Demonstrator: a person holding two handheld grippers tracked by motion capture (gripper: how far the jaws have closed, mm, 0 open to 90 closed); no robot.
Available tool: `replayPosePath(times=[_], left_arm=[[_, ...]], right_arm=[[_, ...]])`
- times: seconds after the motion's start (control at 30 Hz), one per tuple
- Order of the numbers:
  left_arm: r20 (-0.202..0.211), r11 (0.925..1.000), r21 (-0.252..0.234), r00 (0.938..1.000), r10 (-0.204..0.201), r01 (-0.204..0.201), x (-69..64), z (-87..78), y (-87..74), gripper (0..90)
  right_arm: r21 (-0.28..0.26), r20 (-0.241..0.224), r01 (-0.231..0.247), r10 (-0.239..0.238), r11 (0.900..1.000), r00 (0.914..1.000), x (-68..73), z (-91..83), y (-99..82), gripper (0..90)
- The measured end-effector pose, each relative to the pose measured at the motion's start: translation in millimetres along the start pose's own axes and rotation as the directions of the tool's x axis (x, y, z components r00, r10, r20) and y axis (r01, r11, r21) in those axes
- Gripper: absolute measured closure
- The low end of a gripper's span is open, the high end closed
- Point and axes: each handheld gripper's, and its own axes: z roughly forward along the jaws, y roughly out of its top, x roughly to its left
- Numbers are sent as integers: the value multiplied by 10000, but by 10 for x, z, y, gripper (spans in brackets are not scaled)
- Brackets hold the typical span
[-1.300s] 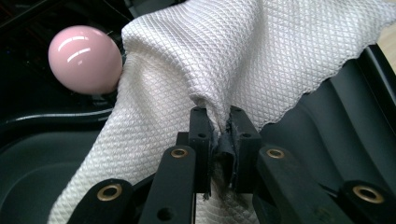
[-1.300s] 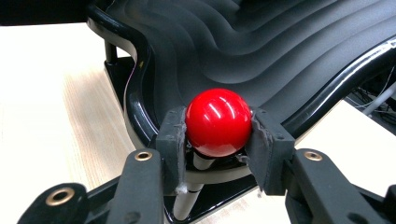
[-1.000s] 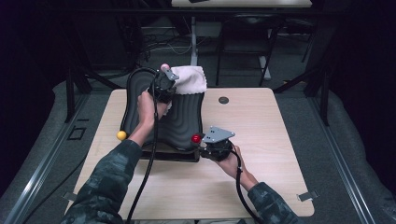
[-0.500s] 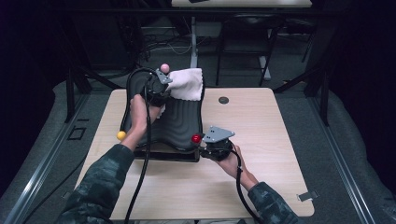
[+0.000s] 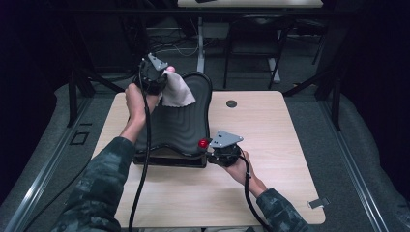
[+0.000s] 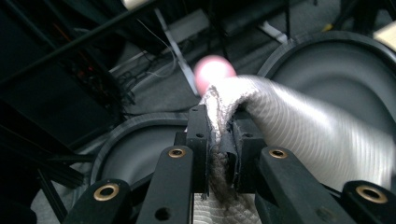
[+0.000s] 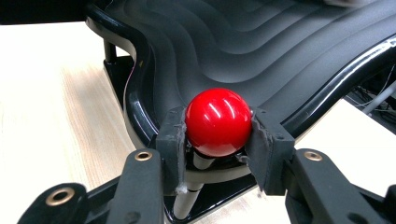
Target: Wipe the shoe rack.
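Note:
A black tray with a wavy ridged surface (image 5: pixel 183 125) stands on the wooden table (image 5: pixel 290 145). My left gripper (image 5: pixel 164 79) is raised over the tray's far left end and is shut on a white cloth (image 5: pixel 176 92), which hangs from it above the tray. In the left gripper view the cloth (image 6: pixel 299 135) is pinched between the jaws of the left gripper (image 6: pixel 219 140), with a pink ball (image 6: pixel 215 72) just beyond. My right gripper (image 5: pixel 208 147) is at the tray's near right corner, shut on a red ball (image 7: pixel 218 121) that sits on a short post there.
A small black round cap (image 5: pixel 231 103) lies on the table right of the tray. A metal clip (image 5: pixel 319 203) sits near the table's front right corner. Dark table legs and cables stand beyond the far edge.
My left gripper has risen and moved left with the cloth, which has lifted off the tray's far end. The right gripper has stayed on the red ball.

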Motion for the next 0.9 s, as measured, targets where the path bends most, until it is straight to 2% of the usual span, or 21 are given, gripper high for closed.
replayPosePath(times=[0.2,0.3,0.47,0.5,0.6,0.8,0.9], left_arm=[[-273,9998,19,9994,-217,218,24,179,220,799],[-443,9999,63,9990,-82,85,-24,271,277,794],[-717,9999,100,9974,14,-7,-36,319,315,800],[-756,9999,133,9971,-2,12,-22,327,312,806],[-884,9991,381,9960,-126,161,38,352,275,812],[-1163,9951,849,9924,-406,507,199,385,109,812],[-1209,9920,825,9890,-852,955,299,361,34,811]], right_arm=[[-15,0,29,-29,10000,10000,-3,-1,-3,601],[-20,-13,47,-47,10000,10000,-7,-2,-5,600],[-91,-84,2,-3,10000,10000,-7,1,-7,600],[69,-12,29,-29,10000,10000,-2,-8,-2,600],[94,5,52,-52,9999,10000,-3,-10,-1,600],[-32,-15,45,-45,10000,10000,-3,1,-3,600],[-10,-27,53,-53,10000,10000,-5,0,-2,601]])
